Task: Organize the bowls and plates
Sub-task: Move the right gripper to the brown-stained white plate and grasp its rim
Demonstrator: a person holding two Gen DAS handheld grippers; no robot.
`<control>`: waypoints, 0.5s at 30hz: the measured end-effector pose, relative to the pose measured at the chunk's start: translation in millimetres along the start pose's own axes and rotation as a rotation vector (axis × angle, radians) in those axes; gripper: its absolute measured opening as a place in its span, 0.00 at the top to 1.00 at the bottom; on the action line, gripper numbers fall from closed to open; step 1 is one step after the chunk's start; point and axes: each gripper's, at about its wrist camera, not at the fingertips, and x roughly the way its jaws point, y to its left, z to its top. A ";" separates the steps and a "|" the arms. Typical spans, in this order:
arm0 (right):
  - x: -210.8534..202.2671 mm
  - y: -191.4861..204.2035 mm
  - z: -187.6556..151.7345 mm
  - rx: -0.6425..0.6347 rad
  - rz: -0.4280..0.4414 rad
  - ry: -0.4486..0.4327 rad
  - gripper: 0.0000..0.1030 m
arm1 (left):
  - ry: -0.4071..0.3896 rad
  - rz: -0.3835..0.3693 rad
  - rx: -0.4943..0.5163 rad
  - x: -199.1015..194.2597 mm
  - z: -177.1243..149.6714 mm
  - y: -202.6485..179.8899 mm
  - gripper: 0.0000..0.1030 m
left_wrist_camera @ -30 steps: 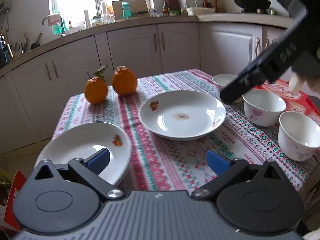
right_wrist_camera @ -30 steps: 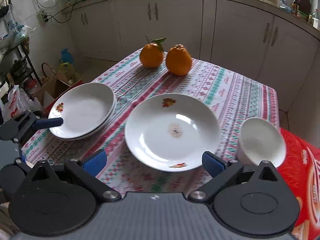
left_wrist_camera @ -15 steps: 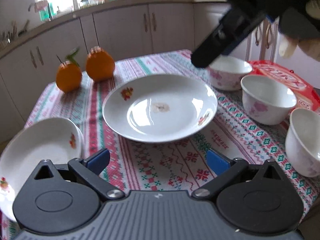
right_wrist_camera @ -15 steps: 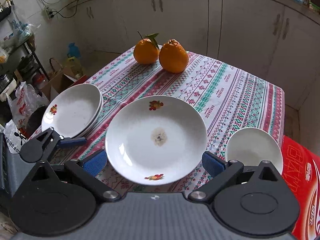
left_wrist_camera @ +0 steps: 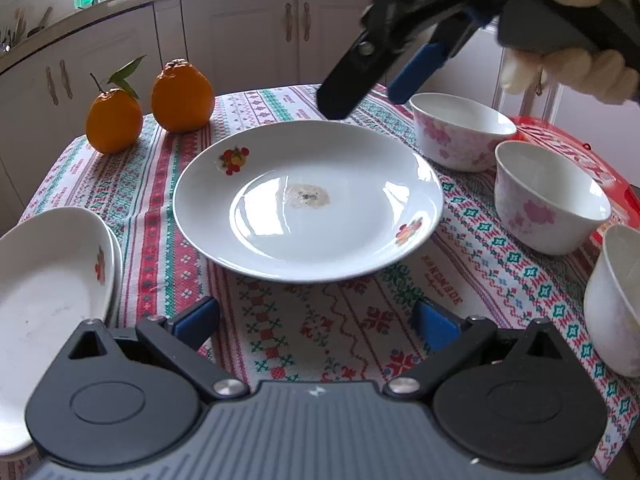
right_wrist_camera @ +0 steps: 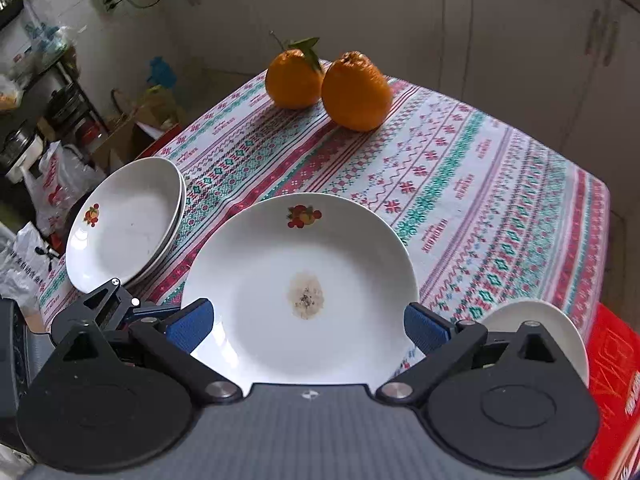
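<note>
A large white plate (left_wrist_camera: 308, 208) with fruit prints and a small stain lies mid-table on the patterned cloth. My left gripper (left_wrist_camera: 316, 322) stands open just short of its near rim. My right gripper (right_wrist_camera: 308, 326) hangs open above the same plate (right_wrist_camera: 300, 292); in the left wrist view the right gripper (left_wrist_camera: 368, 102) hovers over the far rim, held by a gloved hand (left_wrist_camera: 568, 68). A stack of smaller plates (left_wrist_camera: 48, 280) (right_wrist_camera: 124, 220) sits at the table's left edge. Three floral bowls (left_wrist_camera: 460, 132) (left_wrist_camera: 548, 196) (left_wrist_camera: 616, 300) stand on the right.
Two oranges (left_wrist_camera: 114, 124) (left_wrist_camera: 182, 98) sit at the back left of the table. A red box (left_wrist_camera: 560, 148) lies behind the bowls at the right edge. Kitchen cabinets (left_wrist_camera: 240, 36) run behind. Bags and clutter (right_wrist_camera: 48, 184) fill the floor beyond the plate stack.
Both grippers have closed in on the large plate: the left moved forward and right from the stack, the right came down over the plate's far side. Both stayed open.
</note>
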 end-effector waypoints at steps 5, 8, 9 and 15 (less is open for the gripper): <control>15.1 -18.8 17.7 0.002 0.028 0.027 0.00 | 0.002 0.007 -0.016 2.6 2.7 -1.3 0.01; 26.9 -28.3 27.5 -0.004 0.040 0.047 0.02 | 0.003 0.008 -0.017 3.7 3.5 -0.7 0.01; 31.2 -31.5 30.2 -0.004 0.048 0.054 0.05 | 0.004 0.007 -0.017 4.4 4.1 -0.3 0.01; 56.6 -45.8 42.5 -0.009 0.061 0.100 0.23 | 0.002 -0.003 -0.013 5.4 6.1 1.5 0.02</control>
